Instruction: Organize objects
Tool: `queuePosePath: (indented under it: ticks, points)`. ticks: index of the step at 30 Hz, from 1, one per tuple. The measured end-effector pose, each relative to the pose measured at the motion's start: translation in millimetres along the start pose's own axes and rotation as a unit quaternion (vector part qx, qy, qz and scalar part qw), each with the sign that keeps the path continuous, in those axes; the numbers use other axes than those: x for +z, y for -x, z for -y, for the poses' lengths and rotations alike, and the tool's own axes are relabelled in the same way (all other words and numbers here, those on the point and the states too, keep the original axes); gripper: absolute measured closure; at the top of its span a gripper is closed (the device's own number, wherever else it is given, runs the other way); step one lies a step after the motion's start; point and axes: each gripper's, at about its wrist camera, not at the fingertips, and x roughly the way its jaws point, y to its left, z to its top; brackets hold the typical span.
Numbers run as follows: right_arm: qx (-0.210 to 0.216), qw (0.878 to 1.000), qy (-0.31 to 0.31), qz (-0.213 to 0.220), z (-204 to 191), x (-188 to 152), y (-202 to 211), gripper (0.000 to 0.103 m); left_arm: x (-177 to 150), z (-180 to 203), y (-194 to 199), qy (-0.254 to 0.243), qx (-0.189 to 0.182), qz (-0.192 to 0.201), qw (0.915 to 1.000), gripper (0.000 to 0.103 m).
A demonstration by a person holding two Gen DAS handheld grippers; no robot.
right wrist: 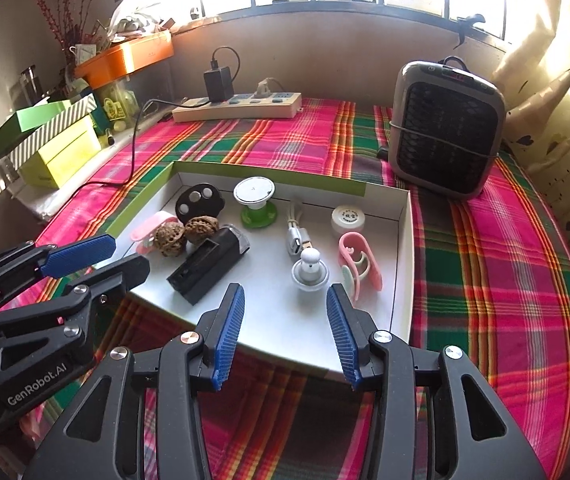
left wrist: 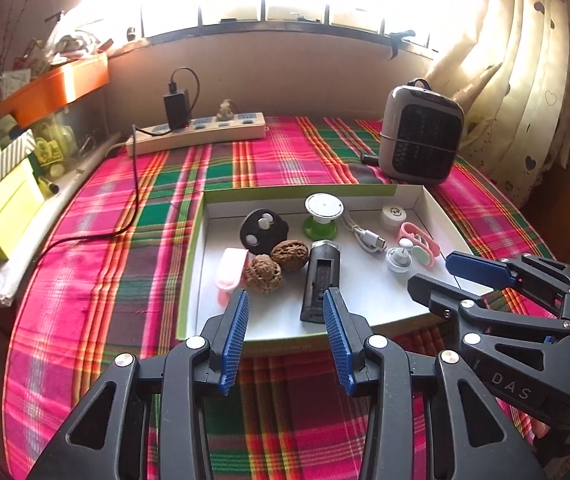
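Left gripper [left wrist: 285, 312] and right gripper [right wrist: 285, 312]: jaws apart, holding nothing, at the near edge of the white tray [right wrist: 403, 264]. Two walnuts [left wrist: 275, 264] and black device [left wrist: 321, 280] lie inside the tray.

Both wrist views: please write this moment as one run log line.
left gripper: open, empty, above tray near edge | right gripper: open, empty, near white knob | walnuts, black device: in tray

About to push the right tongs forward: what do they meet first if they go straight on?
Probably the small white knob-topped cap on the white cardboard tray, centred just ahead of the open right tongs. Depth is unclear; they may be above it.
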Motion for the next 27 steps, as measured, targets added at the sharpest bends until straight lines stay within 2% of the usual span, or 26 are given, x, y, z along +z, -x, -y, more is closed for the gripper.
queuePosePath:
  ticks: [9,27]
  points:
    - [-0.006,1.0,-0.008,0.008,-8,-17,23,0.059,-21,-4,20,0.012,0.011,0.002,0.9999,0.066]
    - [-0.016,0.999,-0.029,-0.015,-13,-54,29,0.058,-61,-5,21,0.016,0.022,-0.039,0.9989,0.066]
